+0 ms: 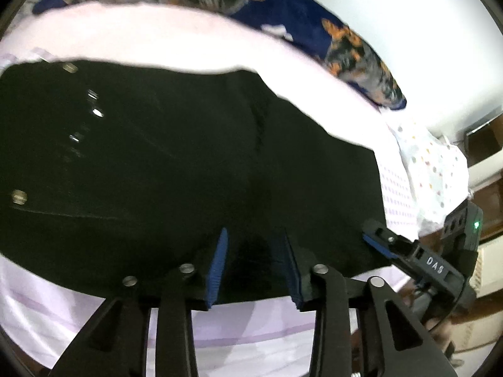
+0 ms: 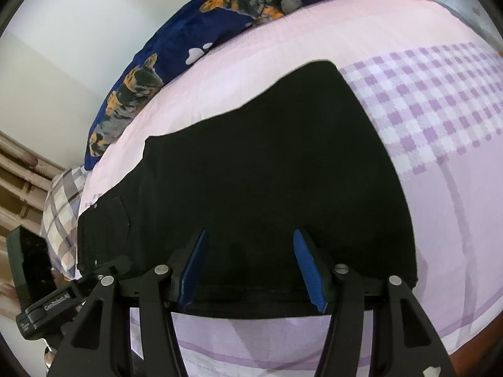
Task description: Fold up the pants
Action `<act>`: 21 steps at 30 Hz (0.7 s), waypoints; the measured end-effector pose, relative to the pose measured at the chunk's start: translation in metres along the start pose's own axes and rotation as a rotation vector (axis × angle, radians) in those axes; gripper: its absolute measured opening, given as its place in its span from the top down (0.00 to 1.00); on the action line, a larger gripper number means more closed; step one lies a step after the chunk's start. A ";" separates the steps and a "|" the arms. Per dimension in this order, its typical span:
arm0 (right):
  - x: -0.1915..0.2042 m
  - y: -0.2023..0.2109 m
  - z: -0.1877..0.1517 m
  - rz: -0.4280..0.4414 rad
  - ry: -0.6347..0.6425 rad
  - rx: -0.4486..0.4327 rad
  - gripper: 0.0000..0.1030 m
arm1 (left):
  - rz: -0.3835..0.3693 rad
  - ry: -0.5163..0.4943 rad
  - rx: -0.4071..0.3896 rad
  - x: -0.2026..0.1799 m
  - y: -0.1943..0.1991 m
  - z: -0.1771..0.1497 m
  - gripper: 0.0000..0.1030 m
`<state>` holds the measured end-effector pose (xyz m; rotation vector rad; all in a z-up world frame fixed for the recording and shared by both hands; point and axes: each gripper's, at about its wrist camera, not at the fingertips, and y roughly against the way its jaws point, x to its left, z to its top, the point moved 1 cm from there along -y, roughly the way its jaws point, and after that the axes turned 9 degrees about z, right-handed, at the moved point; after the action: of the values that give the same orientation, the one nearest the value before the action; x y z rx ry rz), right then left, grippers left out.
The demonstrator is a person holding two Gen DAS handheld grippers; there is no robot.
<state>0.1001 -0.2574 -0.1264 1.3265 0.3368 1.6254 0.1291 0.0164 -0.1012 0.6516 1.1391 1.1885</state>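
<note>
Two grippers are hanging over one pair of black pants (image 2: 257, 169), which is lying flat on a pink and lilac bedsheet (image 2: 440, 119) and filling the middle of both wrist views. In the right wrist view the pants are running on a long axis from the lower left, where a back pocket is showing, up toward the upper centre, with the near hem stretching across the bottom just under the fingers. A navy dog-print blanket (image 2: 176, 62) is lying beyond, along the upper left, well apart from the cloth. The right gripper (image 2: 251, 270) is pointing steeply down at that near edge, its blue pads standing well apart with only flat fabric below them, nothing pinched. In the left wrist view the left gripper (image 1: 254, 267) is tilting down over the lower centre of the pants, its jaws partly parted and holding nothing, the cloth lying beneath rather than between the pads. Metal rivets (image 1: 97, 112) are glinting at the left. Both hands seem equally near the near edge, so the next pinch would likely start there.
</note>
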 end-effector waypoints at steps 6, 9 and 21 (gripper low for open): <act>0.012 0.005 0.024 -0.108 0.117 -0.057 0.46 | 0.161 0.005 -0.154 0.037 0.031 -0.003 0.56; 0.010 0.000 0.042 -0.172 0.165 -0.074 0.47 | 0.234 0.016 -0.213 0.054 0.042 -0.005 0.54; 0.013 -0.068 0.087 -0.229 0.168 -0.035 0.44 | 0.283 0.162 -0.273 0.107 0.068 -0.012 0.51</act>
<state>0.2103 -0.2435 -0.1357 1.0845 0.5394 1.5436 0.0891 0.1354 -0.0812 0.5245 1.0134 1.6306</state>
